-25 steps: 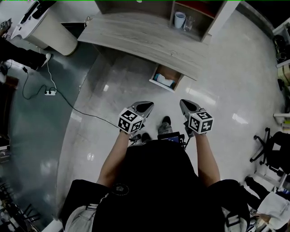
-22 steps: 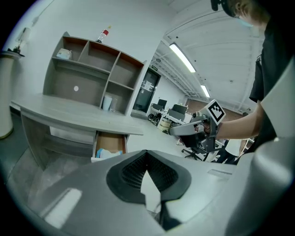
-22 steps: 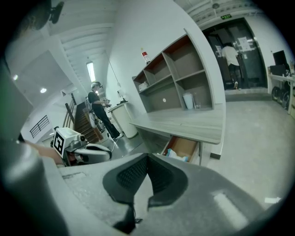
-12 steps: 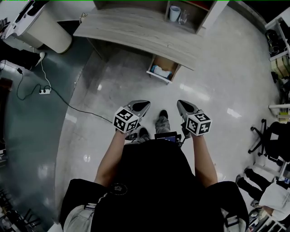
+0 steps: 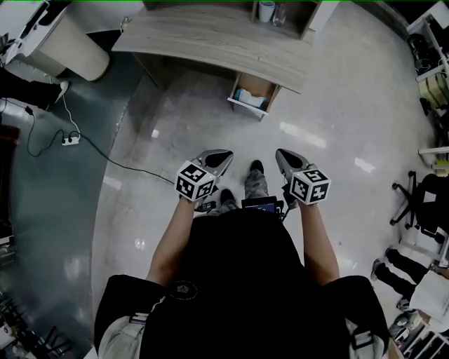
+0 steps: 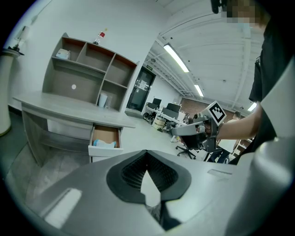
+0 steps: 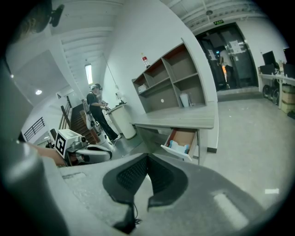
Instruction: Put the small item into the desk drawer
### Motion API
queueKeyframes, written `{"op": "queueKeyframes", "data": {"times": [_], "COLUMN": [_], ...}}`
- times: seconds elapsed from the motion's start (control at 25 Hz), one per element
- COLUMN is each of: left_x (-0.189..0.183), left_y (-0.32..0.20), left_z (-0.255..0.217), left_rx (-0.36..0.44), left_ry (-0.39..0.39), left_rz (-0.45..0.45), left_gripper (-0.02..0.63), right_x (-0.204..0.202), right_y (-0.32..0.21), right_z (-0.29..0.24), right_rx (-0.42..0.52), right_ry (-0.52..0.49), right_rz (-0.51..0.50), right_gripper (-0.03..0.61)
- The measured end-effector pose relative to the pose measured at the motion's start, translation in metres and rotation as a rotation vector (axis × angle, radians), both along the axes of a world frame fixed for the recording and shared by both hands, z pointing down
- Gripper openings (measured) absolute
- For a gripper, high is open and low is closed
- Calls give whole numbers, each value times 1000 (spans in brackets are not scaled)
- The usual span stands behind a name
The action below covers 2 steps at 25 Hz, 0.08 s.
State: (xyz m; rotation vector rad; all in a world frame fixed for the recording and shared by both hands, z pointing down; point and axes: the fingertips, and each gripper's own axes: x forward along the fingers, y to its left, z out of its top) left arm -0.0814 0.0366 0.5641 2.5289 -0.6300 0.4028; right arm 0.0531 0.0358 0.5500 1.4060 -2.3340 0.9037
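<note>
The desk drawer [image 5: 254,95] stands pulled open under the grey wooden desk [image 5: 210,38], with a light-blue item [image 5: 245,97] lying inside. Both gripper views show the drawer [image 6: 105,138] [image 7: 182,140] and the blue item [image 6: 107,144] [image 7: 177,146] from the side. My left gripper [image 5: 224,154] and right gripper [image 5: 280,155] are held side by side in front of the person's chest, well short of the drawer. Each has its jaws together with nothing between them [image 6: 147,154] [image 7: 147,159].
A shelf unit with a cup [image 5: 266,10] stands on the desk's right end. A white bin [image 5: 66,45] is at the far left, with a power strip and cable [image 5: 68,141] on the floor. An office chair [image 5: 414,210] is at right. A person [image 7: 97,113] stands beyond the desk.
The desk and open drawer have slid up and away in the head view. Both grippers have stayed shut and level in front of the body.
</note>
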Motion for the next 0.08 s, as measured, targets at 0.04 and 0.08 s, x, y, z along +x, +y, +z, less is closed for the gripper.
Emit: {"op": "queueKeyframes", "data": {"times": [0.04, 0.08], "left_x": [-1, -2], "left_y": [1, 2], "left_z": [0, 0], "left_rx": [1, 2], "left_ry": [0, 1], "left_rz": [-2, -4], "left_gripper": [-9, -9], "right_x": [-1, -2], "right_y": [1, 3], "right_z": [0, -1], "right_rx": [2, 5], "right_ry": [0, 0], "right_rz": [0, 0], "right_gripper": [2, 2]}}
